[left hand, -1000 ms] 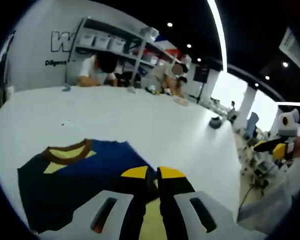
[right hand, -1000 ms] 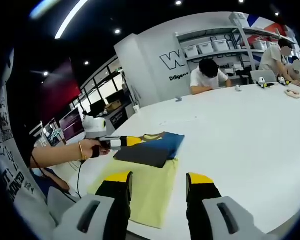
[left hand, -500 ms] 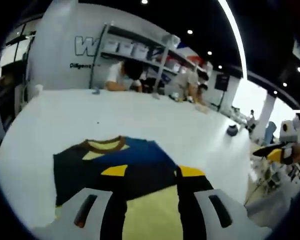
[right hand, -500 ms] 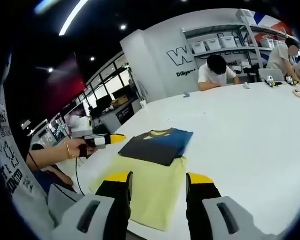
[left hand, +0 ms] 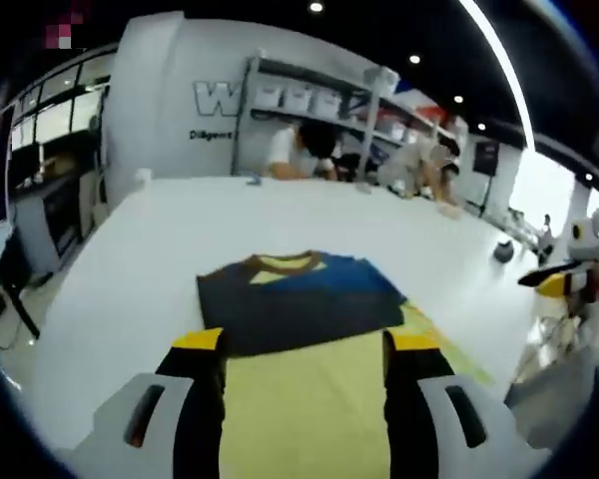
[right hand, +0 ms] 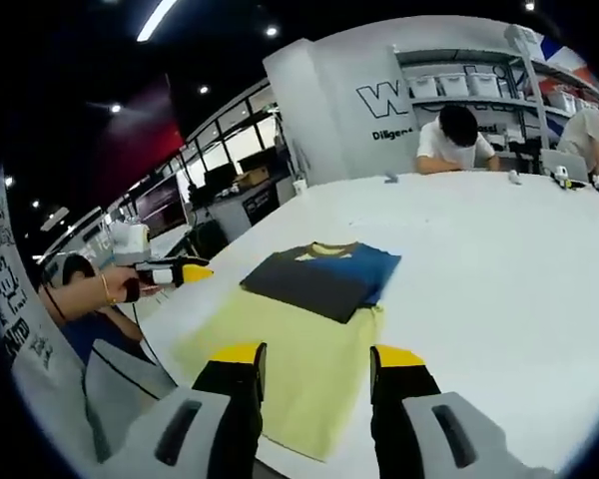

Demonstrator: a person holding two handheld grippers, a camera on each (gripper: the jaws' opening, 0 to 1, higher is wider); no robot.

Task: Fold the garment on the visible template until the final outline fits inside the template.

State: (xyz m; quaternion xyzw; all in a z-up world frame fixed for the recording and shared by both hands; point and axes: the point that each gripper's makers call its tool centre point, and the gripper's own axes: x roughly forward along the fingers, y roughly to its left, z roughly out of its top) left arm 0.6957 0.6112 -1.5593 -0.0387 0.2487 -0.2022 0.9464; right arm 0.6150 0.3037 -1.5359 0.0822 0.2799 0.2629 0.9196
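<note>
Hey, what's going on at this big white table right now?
A person is working with a handheld gripper in each hand at a white table. A folded dark and blue shirt lies on a pale yellow template, covering its far end and looking to sit within its outline. The left gripper and right gripper are both open, holding nothing, and neither touches the shirt. Other people sit at the far side of the table.

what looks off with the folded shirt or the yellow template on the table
Nothing stands out. The folded shirt lies flat on the far end of the yellow template, its edges roughly square to it, on the white table. Both tongs hang open, apart from it.
</note>
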